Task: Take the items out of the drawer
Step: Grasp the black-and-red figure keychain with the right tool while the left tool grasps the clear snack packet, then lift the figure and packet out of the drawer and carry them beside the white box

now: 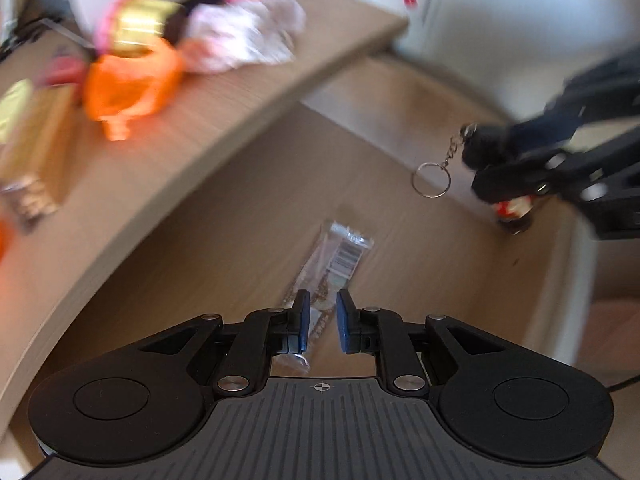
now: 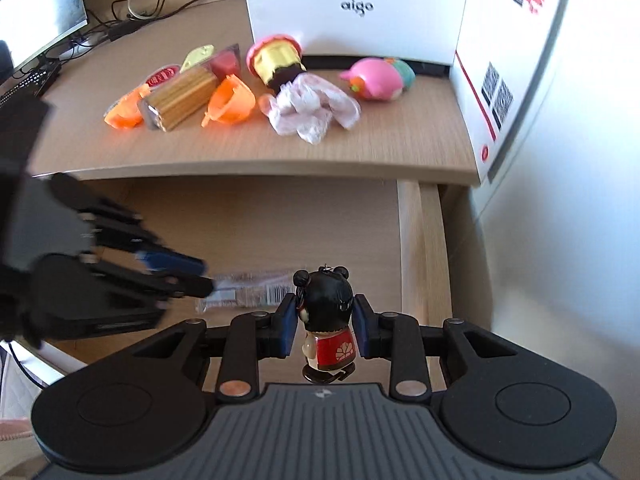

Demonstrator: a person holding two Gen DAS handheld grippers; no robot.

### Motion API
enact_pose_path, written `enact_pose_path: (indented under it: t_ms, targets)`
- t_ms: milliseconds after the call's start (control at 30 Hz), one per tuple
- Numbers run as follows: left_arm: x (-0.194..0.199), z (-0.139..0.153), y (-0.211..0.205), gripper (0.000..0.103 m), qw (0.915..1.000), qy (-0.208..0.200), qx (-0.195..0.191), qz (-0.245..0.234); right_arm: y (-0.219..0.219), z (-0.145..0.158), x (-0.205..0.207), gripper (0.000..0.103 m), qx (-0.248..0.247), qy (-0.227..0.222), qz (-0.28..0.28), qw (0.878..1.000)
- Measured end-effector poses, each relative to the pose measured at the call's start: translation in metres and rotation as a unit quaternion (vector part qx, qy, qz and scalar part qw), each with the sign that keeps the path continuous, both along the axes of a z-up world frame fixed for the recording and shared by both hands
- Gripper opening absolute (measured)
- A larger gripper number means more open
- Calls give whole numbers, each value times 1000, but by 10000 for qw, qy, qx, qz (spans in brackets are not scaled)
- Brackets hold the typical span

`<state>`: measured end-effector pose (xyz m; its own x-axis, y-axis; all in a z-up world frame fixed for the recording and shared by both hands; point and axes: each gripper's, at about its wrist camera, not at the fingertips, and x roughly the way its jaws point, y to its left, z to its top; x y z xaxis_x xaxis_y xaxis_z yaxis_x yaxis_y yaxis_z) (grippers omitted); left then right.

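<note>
While pinching the doll keychain [image 2: 326,322] between the right gripper [image 2: 325,330] pads to carry it out of the drawer [image 2: 256,220], lowering the left gripper [image 1: 322,318], spread, astride the snack packet [image 1: 340,258] just ahead.

My left gripper [image 1: 323,320] is matte black plastic: two broad rounded lobes, each with a round recessed disc, linked by jointed arms with silver rivets. Its fingers [image 1: 303,322] carry blue pads. The base plate is dark grey and ribbed, with a small white crosshair mark. My right gripper [image 2: 325,328] looks the same, with blue-padded fingers [image 2: 287,330], silver and copper-toned rivets and the same ribbed plate.
</note>
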<state>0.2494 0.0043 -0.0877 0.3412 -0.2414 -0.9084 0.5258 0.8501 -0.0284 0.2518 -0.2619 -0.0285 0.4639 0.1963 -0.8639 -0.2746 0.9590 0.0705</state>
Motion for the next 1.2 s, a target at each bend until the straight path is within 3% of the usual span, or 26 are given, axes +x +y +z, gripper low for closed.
enact_pose_path:
  t_ms: [233, 333, 500, 533, 700, 767, 900, 933, 1133, 1200]
  targets:
    - [1, -28, -15, 18, 9978, 126, 577, -312, 3, -19, -21, 28, 103, 99, 263, 9996]
    - [-1, -31, -20, 28, 9974, 173, 532, -450, 3, -27, -19, 28, 31, 126, 320, 9994]
    - [-7, -34, -28, 71, 9952, 298, 388, -851, -6, -28, -16, 28, 58, 133, 98, 9998]
    - [-9, -35, -31, 73, 9946, 301, 387, -919, -7, -28, -16, 28, 59, 152, 77, 9998]
    - [-12, -22, -32, 67, 9958, -216, 383, -808, -4, -30, -14, 28, 115, 174, 108, 9997]
    - [-12, -22, -33, 67, 9938, -333, 585, -879, -4, -30, -14, 28, 152, 178, 105, 9997]
    - [-5, -37, -31, 67, 9934, -81, 799, -825, -5, -32, -14, 28, 167, 244, 88, 9995]
    - [-3, -41, -29, 71, 9936, -35, 802, -789, -5, -32, -14, 28, 178, 241, 96, 9995]
    - [11, -43, -25, 71, 9986, 275, 336, -314, -6, -29, -15, 28, 358, 275, 87, 9989]
    - [9, -40, -27, 57, 9985, 310, 420, -130, -7, -29, -14, 28, 354, 278, 65, 9990]
